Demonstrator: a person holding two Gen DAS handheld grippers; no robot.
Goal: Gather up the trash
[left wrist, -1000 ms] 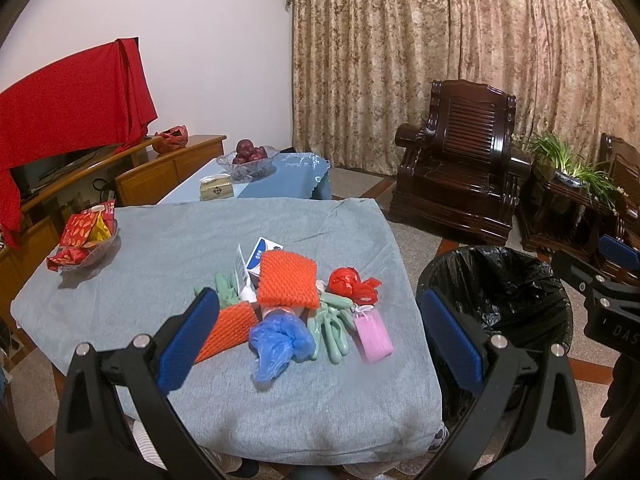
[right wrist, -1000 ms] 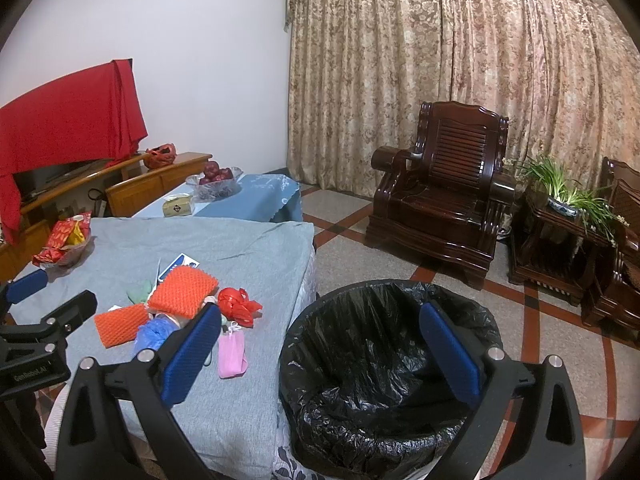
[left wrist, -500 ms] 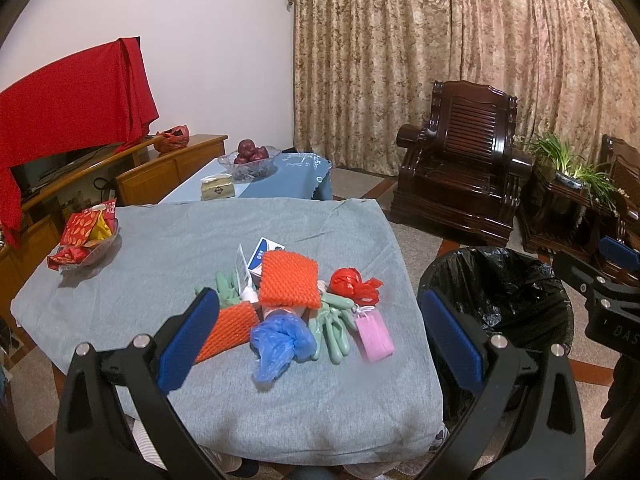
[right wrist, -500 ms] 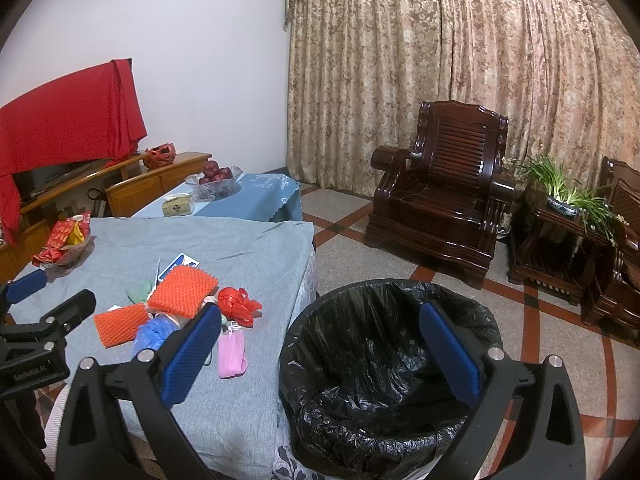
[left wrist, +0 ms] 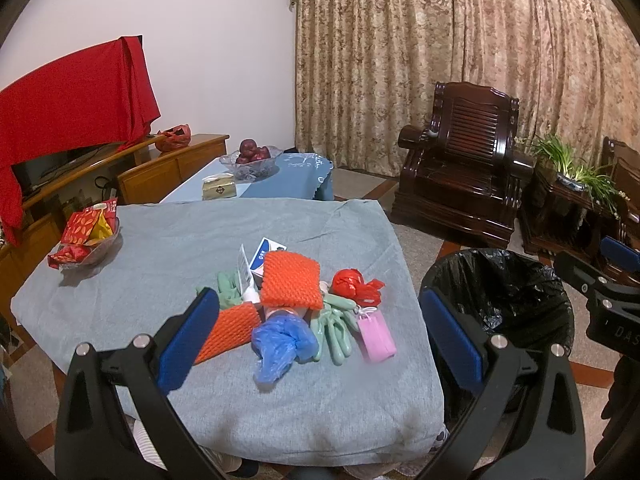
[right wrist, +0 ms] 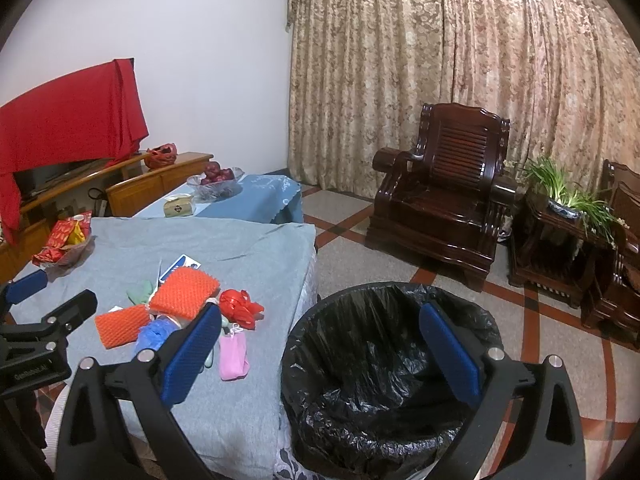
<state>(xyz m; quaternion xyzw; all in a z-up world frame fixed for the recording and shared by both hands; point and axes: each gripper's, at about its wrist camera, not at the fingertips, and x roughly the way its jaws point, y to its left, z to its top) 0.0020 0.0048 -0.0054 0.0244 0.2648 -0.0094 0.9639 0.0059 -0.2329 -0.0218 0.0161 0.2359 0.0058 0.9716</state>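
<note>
1. I hold the left gripper (left wrist: 320,336) wide open and empty above the near edge of the table (left wrist: 168,248); the right gripper (right wrist: 320,344), equally spread and empty, hangs over the bin (right wrist: 384,392) just beside the table.
2. Nothing has shifted since a second ago; both grippers stay put.
3. The trash pile (left wrist: 292,300) sits mid-table: orange nets, blue bag, green gloves, pink pouch, red wrapper. Items beneath the upper net are hidden.
</note>
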